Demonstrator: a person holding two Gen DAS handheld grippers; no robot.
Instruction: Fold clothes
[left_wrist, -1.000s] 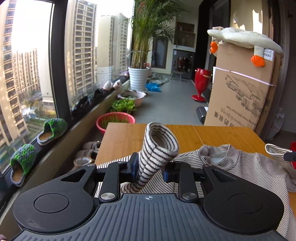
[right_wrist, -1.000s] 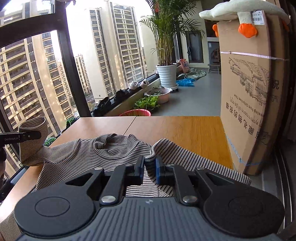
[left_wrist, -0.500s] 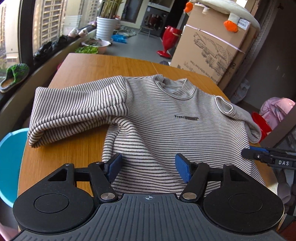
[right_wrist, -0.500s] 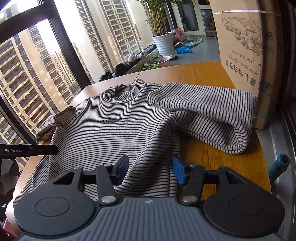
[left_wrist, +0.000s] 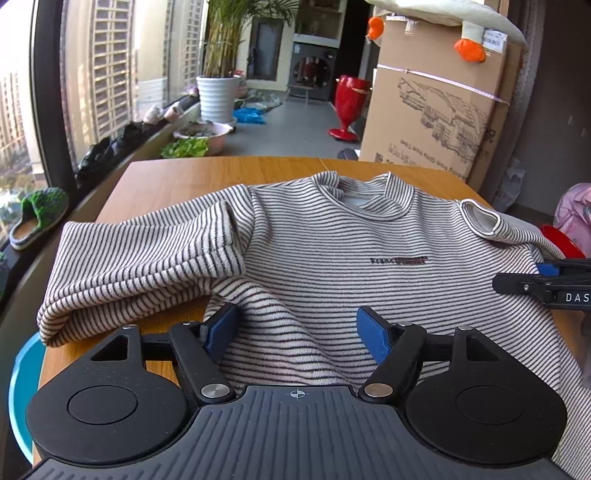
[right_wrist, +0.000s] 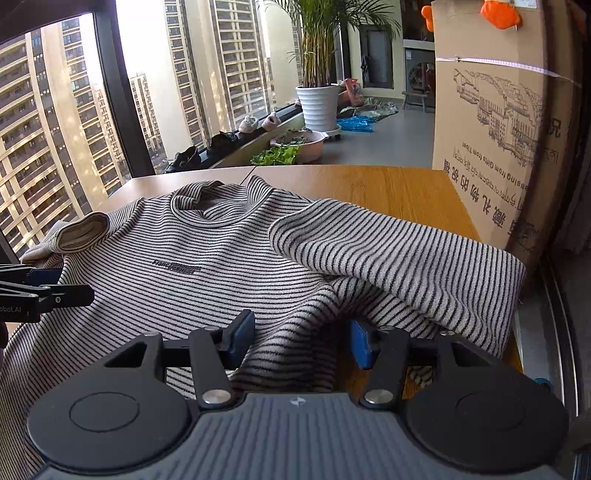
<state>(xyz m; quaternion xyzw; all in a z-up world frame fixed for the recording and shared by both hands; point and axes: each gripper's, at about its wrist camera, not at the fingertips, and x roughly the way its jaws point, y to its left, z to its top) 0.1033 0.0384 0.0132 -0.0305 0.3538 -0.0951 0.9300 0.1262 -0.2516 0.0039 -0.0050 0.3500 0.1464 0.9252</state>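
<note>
The striped long-sleeved top (left_wrist: 332, 254) lies face up on the wooden table (left_wrist: 207, 173), collar away from the person, small chest print showing. Both sleeves are already folded in: the left sleeve (left_wrist: 147, 266) lies doubled beside the body, the right sleeve (right_wrist: 399, 251) is laid across its own side, and its cuff (left_wrist: 480, 219) rests near the shoulder.

The left gripper (left_wrist: 297, 328) stands wide over the lower body of the top, and its jaws have just been opening; cloth lies between the blue pads (left_wrist: 373, 336) but they do not press on it. The right gripper (right_wrist: 297, 341) is about half open over the right lower edge, having opened earlier in the second and now steady, likewise gripping nothing.

The step in hand looks like taking the hem to fold the body upward. To do it well, each gripper should bite the hem at matching spots near the two lower corners, catching both layers, then lift together and carry the hem evenly toward the collar so the folded sleeves stay tucked. The right sleeve bulges and could slide off toward the cardboard box (right_wrist: 498, 122) if dragged.
</note>
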